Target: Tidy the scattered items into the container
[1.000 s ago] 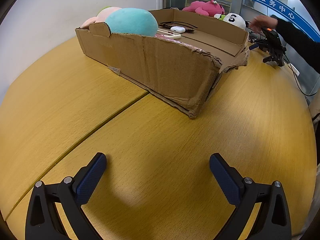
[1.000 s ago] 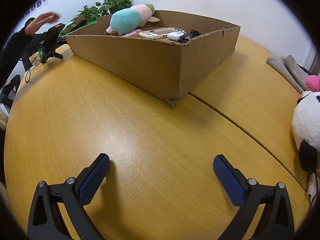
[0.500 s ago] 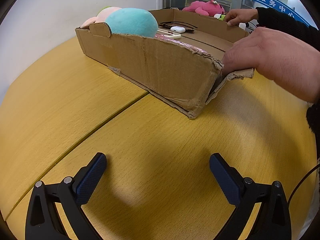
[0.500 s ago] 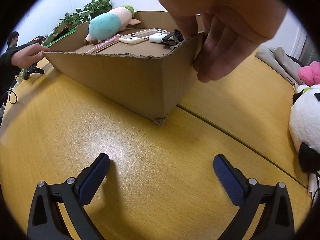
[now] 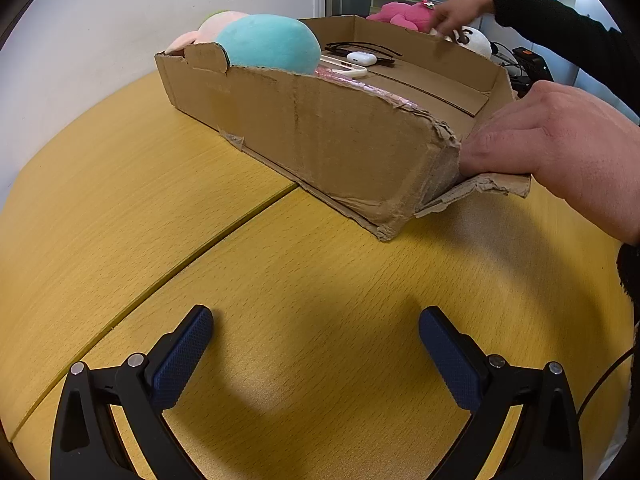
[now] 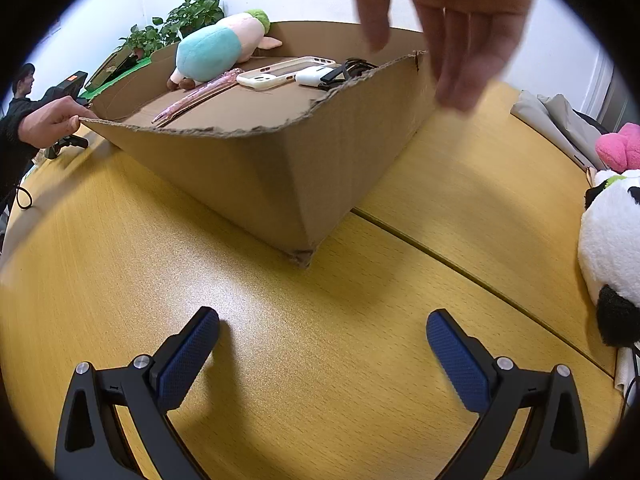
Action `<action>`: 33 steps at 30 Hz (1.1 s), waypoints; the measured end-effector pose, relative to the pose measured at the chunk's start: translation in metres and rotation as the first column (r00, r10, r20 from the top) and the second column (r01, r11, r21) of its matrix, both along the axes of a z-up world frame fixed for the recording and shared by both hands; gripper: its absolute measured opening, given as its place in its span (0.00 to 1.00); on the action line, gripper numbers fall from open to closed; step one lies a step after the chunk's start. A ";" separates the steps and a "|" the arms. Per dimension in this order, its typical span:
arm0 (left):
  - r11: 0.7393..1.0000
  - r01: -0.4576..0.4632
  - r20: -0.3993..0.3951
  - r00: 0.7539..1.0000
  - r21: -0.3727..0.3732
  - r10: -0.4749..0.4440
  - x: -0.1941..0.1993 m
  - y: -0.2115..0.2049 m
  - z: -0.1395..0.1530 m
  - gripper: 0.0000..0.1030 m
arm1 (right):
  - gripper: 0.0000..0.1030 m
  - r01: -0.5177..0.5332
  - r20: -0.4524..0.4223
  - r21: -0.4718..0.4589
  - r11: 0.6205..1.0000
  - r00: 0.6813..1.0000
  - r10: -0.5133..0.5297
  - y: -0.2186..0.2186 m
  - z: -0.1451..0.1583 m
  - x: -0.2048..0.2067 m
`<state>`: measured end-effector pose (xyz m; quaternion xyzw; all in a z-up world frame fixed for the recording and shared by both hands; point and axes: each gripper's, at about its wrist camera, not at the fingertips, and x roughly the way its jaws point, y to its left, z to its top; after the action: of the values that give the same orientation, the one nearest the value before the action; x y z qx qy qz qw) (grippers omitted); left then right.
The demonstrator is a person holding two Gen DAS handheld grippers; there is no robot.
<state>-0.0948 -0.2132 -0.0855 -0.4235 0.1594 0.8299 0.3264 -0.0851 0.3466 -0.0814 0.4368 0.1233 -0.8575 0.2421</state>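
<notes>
From the left wrist camera, my left gripper (image 5: 316, 352) sits low over the table (image 5: 120, 184), its blue pads spread wide with nothing between them. What is new here: a bare hand (image 5: 552, 140) has settled on the torn near corner of the cardboard box (image 5: 320, 136), and a second hand (image 5: 456, 16), which half a second ago rested on the far rim, now reaches beyond it toward the pink plush (image 5: 400, 14) and the panda plush (image 5: 476, 42). I judge someone is resetting the scene, so I should hold off. The teal plush (image 5: 272, 42), earbud case (image 5: 361, 57) and cable (image 5: 360, 46) lie inside; the box floor behind the near wall is hidden

From the right wrist camera, my right gripper (image 6: 322, 354) is likewise wide open and empty. The big hand (image 6: 448, 24) that was pinching the box corner has let go and hangs just above it, blurred. Another hand (image 6: 56, 120) grips the far left rim. The phone case (image 6: 284, 72) and a pink strip (image 6: 192, 100) lie inside beside the teal plush; the panda plush is cut off at the right edge, still outside the box
</notes>
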 end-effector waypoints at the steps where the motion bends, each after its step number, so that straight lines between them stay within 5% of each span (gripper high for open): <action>1: 1.000 0.000 0.000 1.000 0.000 0.000 0.000 0.000 0.000 1.00 | 1.00 0.000 0.000 0.000 1.000 1.000 0.000 -0.001 0.000 0.000; 33: 1.000 0.001 -0.001 1.000 0.000 -0.001 0.000 0.000 0.001 1.00 | 1.00 0.003 0.000 0.002 1.000 1.000 -0.003 -0.002 0.000 0.001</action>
<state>-0.0943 -0.2134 -0.0849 -0.4230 0.1597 0.8299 0.3267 -0.0842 0.3442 -0.0809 0.4374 0.1237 -0.8577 0.2405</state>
